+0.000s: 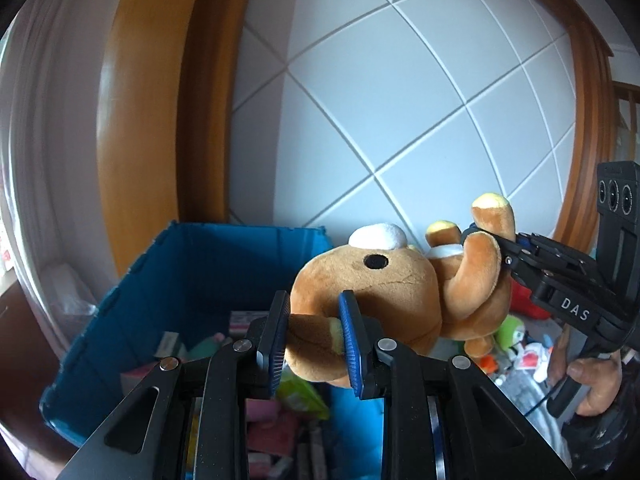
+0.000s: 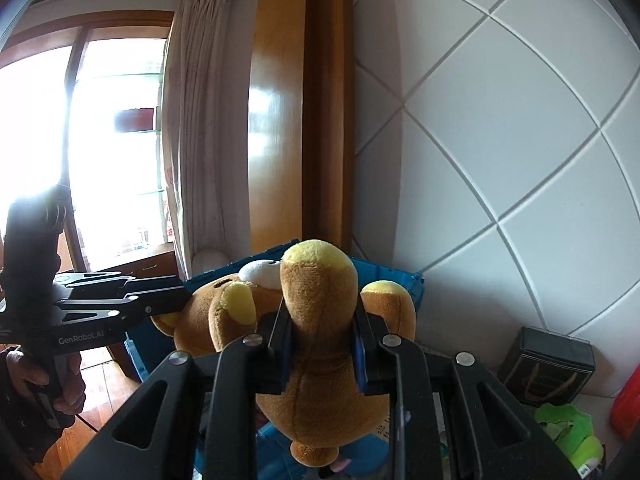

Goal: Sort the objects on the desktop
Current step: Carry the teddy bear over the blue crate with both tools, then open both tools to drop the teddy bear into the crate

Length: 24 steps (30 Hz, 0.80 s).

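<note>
Left gripper (image 1: 314,342), lettered "GenRobot.AI", clamped on brown plush bear's (image 1: 372,292) ear, right gripper (image 2: 320,346), lettered "DAS", clamped on its yellow-soled leg, bear held aloft above blue storage bin (image 1: 132,304) of toys.

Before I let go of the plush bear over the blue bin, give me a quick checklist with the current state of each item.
1. Left gripper clamped on the plush bear, on what looks like an ear: ok.
2. Right gripper clamped on a limb of the bear: ok.
3. Bear lifted, hanging between both grippers: ok.
4. Blue bin open on top: ok.
5. Bear fully over the opening: cannot tell; its body seems to hang at the bin's right edge.
6. Room in the bin: cannot tell; boxes and packets already cover the bottom, depth unclear.
</note>
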Each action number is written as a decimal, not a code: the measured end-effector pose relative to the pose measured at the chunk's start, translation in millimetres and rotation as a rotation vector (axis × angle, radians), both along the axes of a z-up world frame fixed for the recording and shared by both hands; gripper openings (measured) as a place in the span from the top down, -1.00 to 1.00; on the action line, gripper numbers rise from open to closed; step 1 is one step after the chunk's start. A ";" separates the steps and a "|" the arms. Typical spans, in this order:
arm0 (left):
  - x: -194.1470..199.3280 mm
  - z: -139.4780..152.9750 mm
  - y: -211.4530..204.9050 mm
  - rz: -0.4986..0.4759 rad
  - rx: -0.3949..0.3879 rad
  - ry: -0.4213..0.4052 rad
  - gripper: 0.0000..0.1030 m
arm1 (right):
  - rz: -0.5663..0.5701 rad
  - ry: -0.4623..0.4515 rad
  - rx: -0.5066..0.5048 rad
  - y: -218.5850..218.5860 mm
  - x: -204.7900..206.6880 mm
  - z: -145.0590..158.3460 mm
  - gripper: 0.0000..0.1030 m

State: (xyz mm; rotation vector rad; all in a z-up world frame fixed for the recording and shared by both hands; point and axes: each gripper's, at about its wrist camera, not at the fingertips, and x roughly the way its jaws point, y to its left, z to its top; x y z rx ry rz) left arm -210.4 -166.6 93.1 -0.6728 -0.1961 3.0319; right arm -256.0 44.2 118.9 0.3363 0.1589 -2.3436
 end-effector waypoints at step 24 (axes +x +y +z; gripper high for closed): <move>-74.9 -8.7 -132.2 0.269 -0.217 -0.056 -0.99 | -0.195 -0.266 -0.021 -168.4 -107.5 -45.9 -0.38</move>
